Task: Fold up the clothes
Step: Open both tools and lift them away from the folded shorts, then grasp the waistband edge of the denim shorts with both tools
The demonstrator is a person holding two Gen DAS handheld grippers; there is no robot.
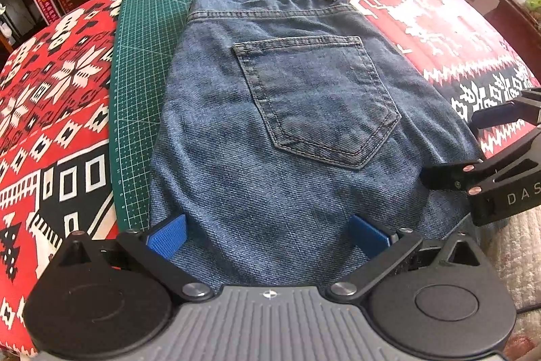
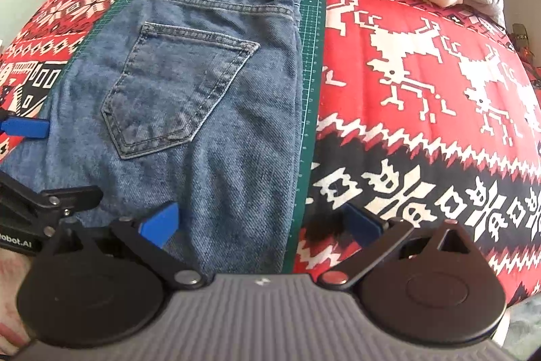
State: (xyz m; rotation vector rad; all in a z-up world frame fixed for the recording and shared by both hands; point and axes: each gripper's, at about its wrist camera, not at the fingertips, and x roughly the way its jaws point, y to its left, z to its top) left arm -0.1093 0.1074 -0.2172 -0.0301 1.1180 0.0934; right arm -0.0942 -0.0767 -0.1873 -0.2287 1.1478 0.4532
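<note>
The jeans [image 1: 287, 110], folded lengthwise with the back pocket [image 1: 314, 100] up, are laid on the green cutting mat [image 1: 135, 90] over the patterned tablecloth [image 2: 422, 90]. Heavy, stiff denim is judged unlikely to slip; the near edge should be pinched. Both the left gripper [image 1: 268, 235] and right gripper [image 2: 260, 224] are spread wide, apparently holding nothing.
</note>
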